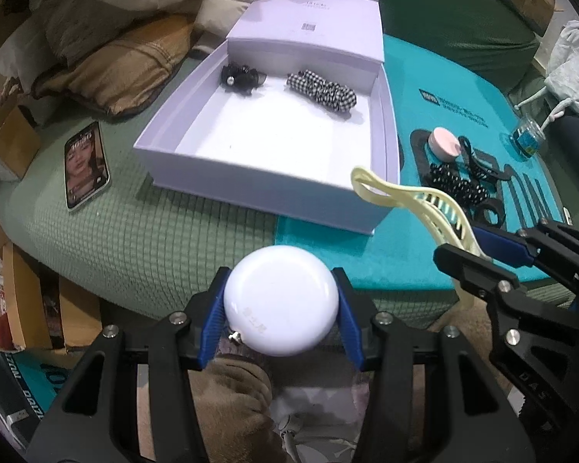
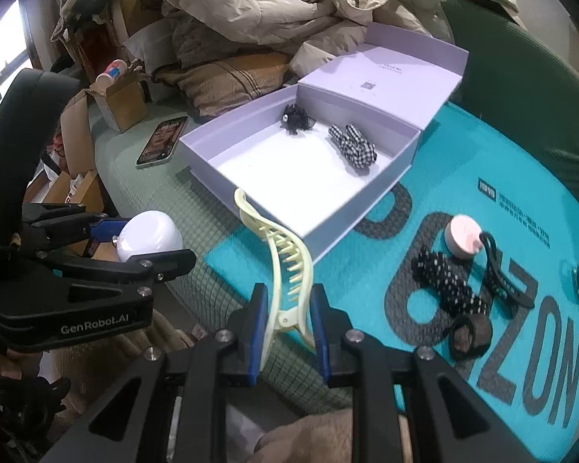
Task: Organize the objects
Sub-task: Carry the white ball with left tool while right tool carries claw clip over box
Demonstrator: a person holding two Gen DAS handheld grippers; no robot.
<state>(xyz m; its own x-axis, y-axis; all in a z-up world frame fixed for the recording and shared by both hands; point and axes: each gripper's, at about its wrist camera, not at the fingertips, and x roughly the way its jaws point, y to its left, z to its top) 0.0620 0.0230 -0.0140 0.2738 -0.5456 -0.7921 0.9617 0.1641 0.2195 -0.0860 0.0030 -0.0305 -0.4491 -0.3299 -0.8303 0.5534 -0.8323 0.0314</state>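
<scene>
My left gripper point(image 1: 281, 301) is shut on a round white case point(image 1: 281, 300), held above the bed's front edge; it also shows in the right wrist view point(image 2: 150, 234). My right gripper point(image 2: 287, 322) is shut on a pale yellow hair claw clip point(image 2: 285, 266), which also shows in the left wrist view point(image 1: 417, 200). An open lilac box point(image 1: 197, 131) lies ahead, holding a black hair clip point(image 1: 239, 75) and a checkered scrunchie point(image 1: 322, 90). On the teal mat point(image 2: 366, 270) lie a pink round tin point(image 2: 463, 236), a dotted black scrunchie point(image 2: 446, 285), a black clip point(image 2: 498, 270) and a dark hair tie point(image 2: 471, 333).
A phone point(image 1: 85, 166) lies on the green quilt point(image 1: 143, 239) left of the box. Bedding and a jacket point(image 2: 274, 0) are piled behind. Cardboard boxes point(image 2: 115, 104) stand at the left. A small glass jar point(image 1: 527, 141) sits at the mat's far right.
</scene>
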